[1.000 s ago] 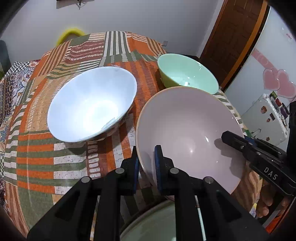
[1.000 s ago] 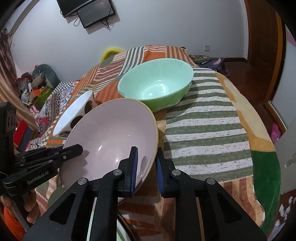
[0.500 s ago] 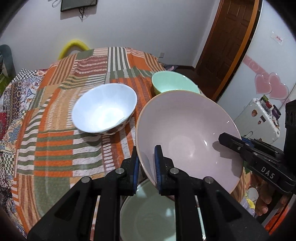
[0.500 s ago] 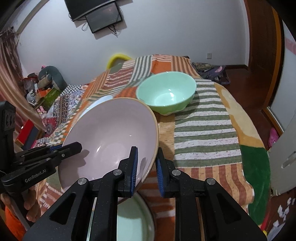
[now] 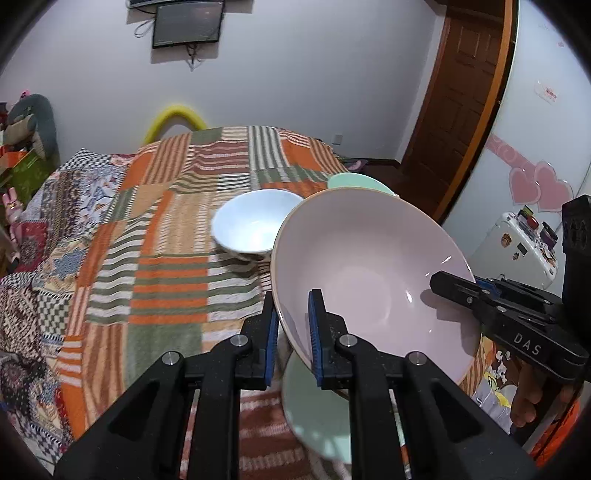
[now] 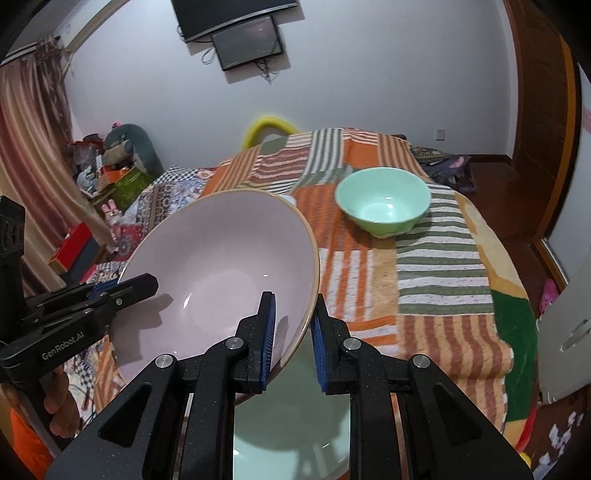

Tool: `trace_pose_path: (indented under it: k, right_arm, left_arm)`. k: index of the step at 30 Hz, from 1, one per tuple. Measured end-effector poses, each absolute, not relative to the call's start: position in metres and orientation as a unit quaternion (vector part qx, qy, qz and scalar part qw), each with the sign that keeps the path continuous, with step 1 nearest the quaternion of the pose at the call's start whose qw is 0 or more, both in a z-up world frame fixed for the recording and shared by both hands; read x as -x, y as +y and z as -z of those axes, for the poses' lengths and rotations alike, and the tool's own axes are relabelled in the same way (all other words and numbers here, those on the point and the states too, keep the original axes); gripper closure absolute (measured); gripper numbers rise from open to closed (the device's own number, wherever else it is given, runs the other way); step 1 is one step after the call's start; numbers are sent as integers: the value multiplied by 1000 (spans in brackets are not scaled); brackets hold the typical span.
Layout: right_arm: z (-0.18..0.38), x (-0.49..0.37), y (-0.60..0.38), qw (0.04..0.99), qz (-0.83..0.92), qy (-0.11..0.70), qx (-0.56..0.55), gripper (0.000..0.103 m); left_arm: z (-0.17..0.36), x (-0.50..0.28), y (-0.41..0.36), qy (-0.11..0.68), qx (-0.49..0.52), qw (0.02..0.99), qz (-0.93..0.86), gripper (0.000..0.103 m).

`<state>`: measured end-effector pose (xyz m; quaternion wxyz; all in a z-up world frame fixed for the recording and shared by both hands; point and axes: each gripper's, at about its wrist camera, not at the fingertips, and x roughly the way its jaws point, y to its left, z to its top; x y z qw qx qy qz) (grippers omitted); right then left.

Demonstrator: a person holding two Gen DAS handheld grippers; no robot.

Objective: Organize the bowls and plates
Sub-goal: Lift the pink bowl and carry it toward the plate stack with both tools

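where striped patchwork blanket (image 5: pixel 166 280) spreads, wall screen (image 5: pixel 187 23) hangs above.

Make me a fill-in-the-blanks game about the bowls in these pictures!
1. Both grippers are clamped on the rim of the big ____ bowl.
2. The green bowl sits on the striped ____.
3. The small white bowl is ____ inside.
4. On the wall hangs a dark ____.

Missing words: pink; blanket; empty; screen
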<state>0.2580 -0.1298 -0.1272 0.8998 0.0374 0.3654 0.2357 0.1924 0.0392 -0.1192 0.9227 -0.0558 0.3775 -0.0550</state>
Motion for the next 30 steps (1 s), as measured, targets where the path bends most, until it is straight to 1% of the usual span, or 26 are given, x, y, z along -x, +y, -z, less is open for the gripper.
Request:
trace_pose_path:
  k: [6, 12, 20, 30]
  right_arm:
    - [129, -246, -109, 894, -258, 365, -28, 86]
    - [135, -238, -77, 885, -283, 370, -16, 86]
    - [153, -234, -37, 866, -311, 391, 4, 86]
    - [186, -233, 0, 841, -324, 433, 34, 86]
  left_arm:
    - [116, -167, 66, 375, 63, 924, 31, 88]
    - [124, -147, 96, 386, 68, 920, 5, 88]
    - [149, -132, 132, 414, 72, 907, -26, 88]
    - [189, -133, 163, 460, 94, 882, -46, 88]
